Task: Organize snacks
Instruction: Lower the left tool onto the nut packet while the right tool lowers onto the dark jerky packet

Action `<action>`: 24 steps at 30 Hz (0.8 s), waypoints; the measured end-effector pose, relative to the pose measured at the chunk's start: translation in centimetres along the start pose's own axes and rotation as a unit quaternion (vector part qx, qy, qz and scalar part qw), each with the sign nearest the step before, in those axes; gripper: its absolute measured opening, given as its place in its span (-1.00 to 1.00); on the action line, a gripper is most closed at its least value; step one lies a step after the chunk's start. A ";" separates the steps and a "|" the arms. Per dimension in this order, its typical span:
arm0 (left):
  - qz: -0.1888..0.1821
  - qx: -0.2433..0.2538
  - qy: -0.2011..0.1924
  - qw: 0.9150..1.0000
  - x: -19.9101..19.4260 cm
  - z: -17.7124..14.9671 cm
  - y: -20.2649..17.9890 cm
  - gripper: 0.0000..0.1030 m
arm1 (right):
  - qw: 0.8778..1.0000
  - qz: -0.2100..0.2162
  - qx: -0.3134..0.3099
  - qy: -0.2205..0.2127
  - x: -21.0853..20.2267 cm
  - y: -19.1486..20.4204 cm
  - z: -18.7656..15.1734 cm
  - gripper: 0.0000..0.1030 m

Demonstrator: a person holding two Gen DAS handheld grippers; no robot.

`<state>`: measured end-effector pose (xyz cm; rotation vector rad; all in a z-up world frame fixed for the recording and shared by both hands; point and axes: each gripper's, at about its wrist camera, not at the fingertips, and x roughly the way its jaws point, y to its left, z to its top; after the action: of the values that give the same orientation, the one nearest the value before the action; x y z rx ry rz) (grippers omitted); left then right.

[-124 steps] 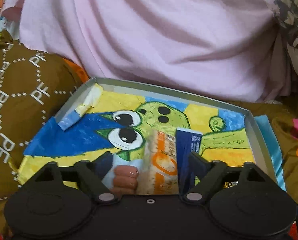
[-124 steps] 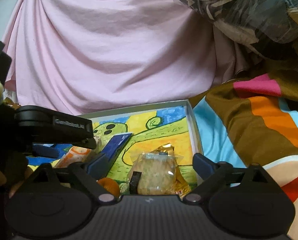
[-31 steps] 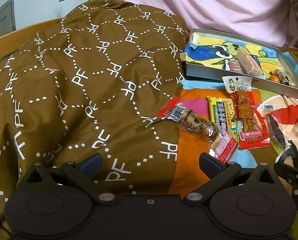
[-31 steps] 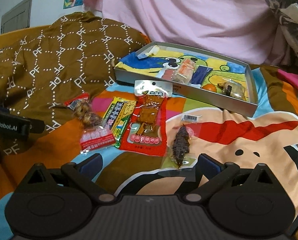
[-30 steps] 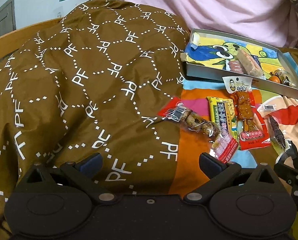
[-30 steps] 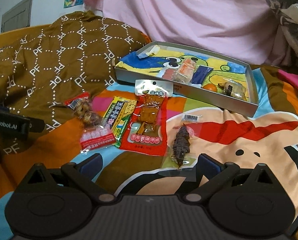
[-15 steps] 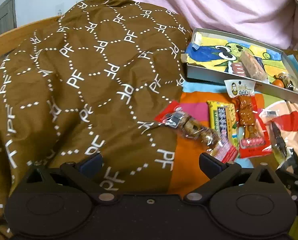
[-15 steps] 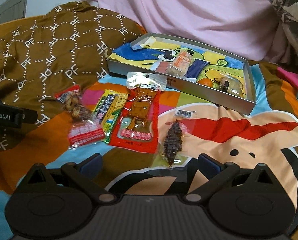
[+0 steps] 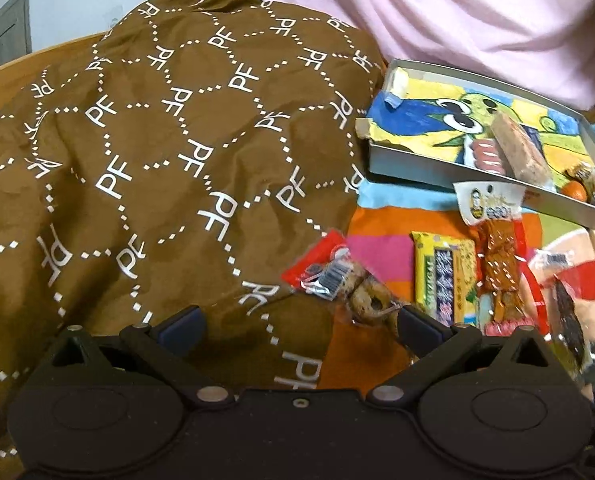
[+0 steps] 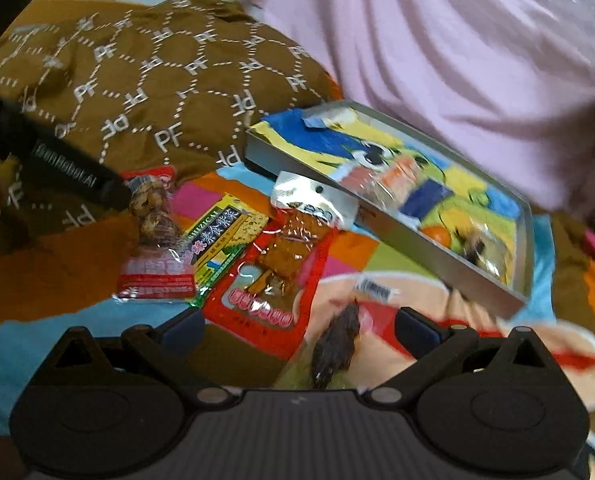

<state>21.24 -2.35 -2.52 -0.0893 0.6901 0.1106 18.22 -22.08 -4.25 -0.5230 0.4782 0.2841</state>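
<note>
Snacks in light, crinkly, slippery packets lie on the bed before the tray; my left gripper and right gripper, fingers apart, should pinch flat sealed edges.

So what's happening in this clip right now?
A person with a gripper in each hand is sorting snacks on a bed into a metal tray that already holds several items, including a small orange. Four packets lie loose on the colourful bedsheet in front of the tray. The left gripper is open, its right finger at the red packet of round cookies. The right gripper is open over the clear packet with a dark dried snack. Neither holds anything yet.
</note>
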 end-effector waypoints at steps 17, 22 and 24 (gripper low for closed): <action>-0.040 -0.073 0.019 0.996 4.1 0.8 -3.3 0.93 | 0.987 -0.029 0.153 0.038 3.3 -3.9 -1.3 0.99; -0.021 -0.088 0.018 0.996 4.5 0.5 -3.7 0.71 | 0.982 -0.002 0.181 0.045 3.6 -4.5 -1.6 0.97; -0.021 -0.092 0.018 0.995 4.6 0.5 -3.7 0.56 | 0.977 0.012 0.205 0.054 3.7 -4.8 -1.7 0.90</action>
<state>25.52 -5.68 -4.89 -0.2829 0.7128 0.1325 22.59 -26.45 -5.40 -0.1310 0.6317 0.1731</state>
